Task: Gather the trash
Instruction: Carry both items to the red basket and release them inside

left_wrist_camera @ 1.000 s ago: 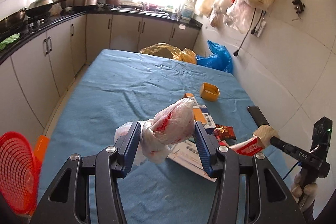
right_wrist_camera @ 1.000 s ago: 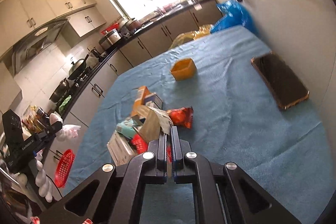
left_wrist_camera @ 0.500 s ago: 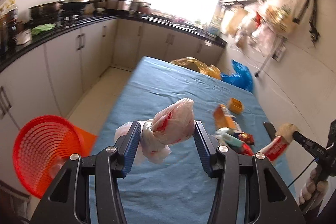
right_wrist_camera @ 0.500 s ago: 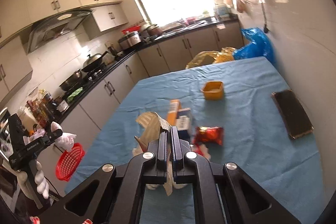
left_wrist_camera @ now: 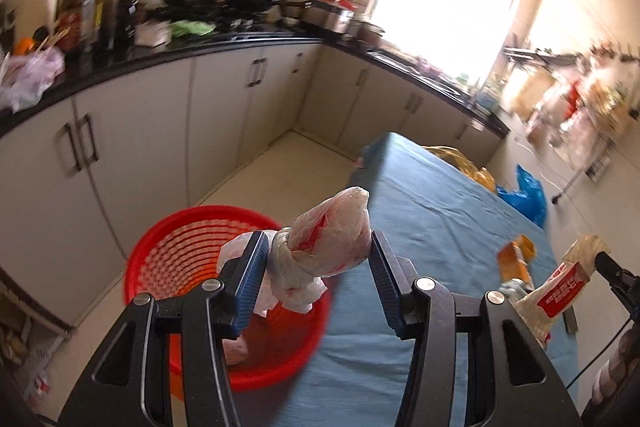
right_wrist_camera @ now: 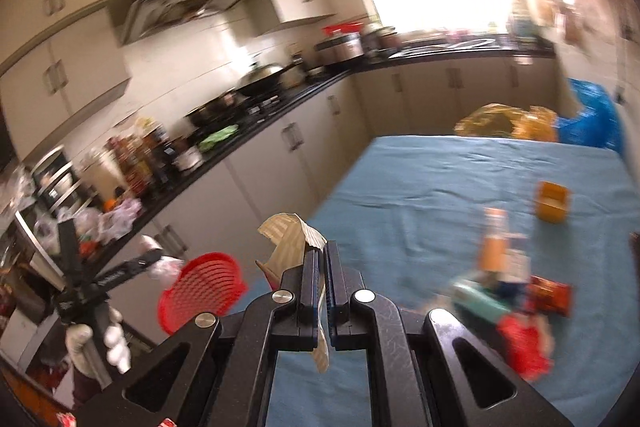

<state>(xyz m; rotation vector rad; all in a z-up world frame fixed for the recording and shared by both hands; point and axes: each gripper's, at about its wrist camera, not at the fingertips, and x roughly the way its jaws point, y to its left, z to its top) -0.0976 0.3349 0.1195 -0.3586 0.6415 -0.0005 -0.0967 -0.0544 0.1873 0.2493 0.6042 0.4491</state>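
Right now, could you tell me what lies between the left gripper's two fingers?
A knotted plastic bag, white with red print, is clamped in the left gripper, above the red basket; the left wrist view shows it.

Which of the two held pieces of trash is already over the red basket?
The knotted plastic bag in the left gripper, hanging over the red basket. The paper wrapper in the right gripper is over the table.

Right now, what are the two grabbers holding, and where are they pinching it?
The left gripper squeezes a knotted plastic bag by its sides. The right gripper pinches a flat paper wrapper near its lower end.
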